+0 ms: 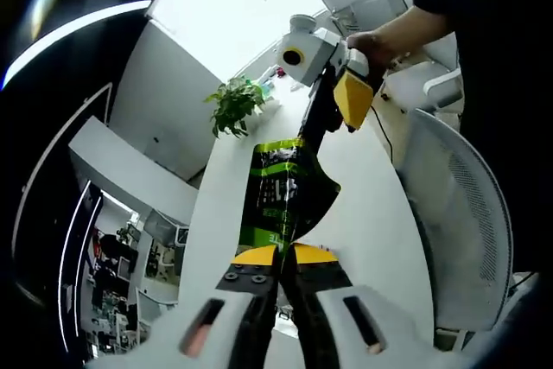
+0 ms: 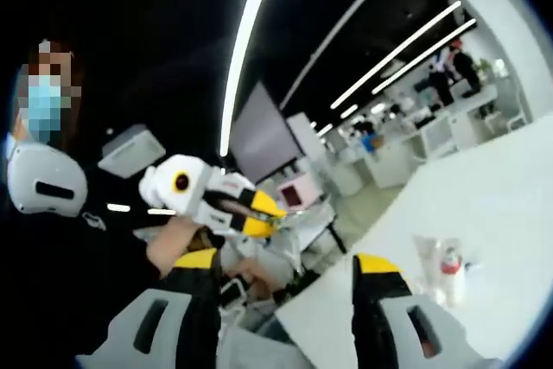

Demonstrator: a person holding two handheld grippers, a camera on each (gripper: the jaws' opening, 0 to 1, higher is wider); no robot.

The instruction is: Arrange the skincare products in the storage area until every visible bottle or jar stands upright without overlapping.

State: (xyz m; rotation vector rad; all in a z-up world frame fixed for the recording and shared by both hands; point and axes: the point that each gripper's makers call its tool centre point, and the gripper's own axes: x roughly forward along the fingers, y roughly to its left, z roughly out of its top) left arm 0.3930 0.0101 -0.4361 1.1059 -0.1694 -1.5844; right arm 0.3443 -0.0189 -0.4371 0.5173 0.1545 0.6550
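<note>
In the left gripper view the left gripper (image 1: 285, 257) has its yellow-tipped jaws pressed together on the near end of a black-and-green pouch (image 1: 283, 192) — its long axis runs straight away from the jaws over the white table (image 1: 363, 213). At the pouch's far end sits the right gripper (image 1: 346, 97), held in a hand (image 1: 376, 45); whether it grips the pouch cannot be told there. A potted plant (image 1: 233, 105) stands at the table's far edge.

In the right gripper view the right gripper (image 2: 285, 270) has its jaws well apart with nothing between them; a clear bottle (image 2: 441, 270) stands upright near the table's near edge.
</note>
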